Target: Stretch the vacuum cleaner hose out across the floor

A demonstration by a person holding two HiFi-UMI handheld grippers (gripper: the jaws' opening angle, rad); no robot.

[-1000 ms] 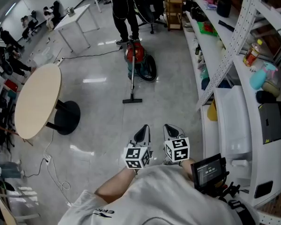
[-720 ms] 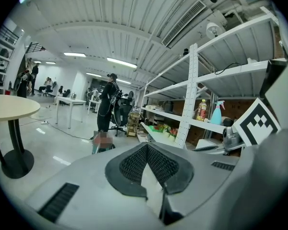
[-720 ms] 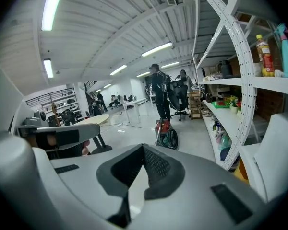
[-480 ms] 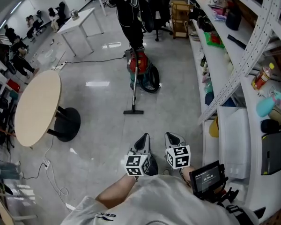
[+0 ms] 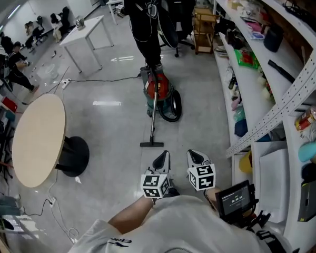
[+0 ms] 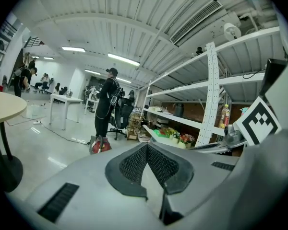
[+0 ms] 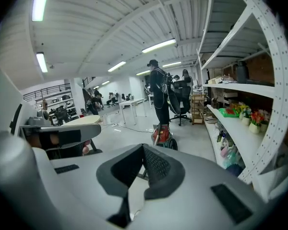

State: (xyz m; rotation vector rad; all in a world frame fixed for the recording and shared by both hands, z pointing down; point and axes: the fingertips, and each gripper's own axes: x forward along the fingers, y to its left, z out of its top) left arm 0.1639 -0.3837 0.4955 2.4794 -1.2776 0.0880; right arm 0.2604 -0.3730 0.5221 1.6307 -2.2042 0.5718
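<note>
Open floor runs between the round table at left and the shelves at right. The vacuum, its wand and floor head stand mid-aisle, with a person just behind. A cable crosses the floor beyond the table.

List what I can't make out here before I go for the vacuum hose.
- Hose, head view: only a small dark loop beside the vacuum cleaner; its length and ends are too small to tell.
- Vacuum cleaner, left gripper view: lower part hidden behind the left gripper.
- Floor nozzle, right gripper view: hidden behind the right gripper.
</note>
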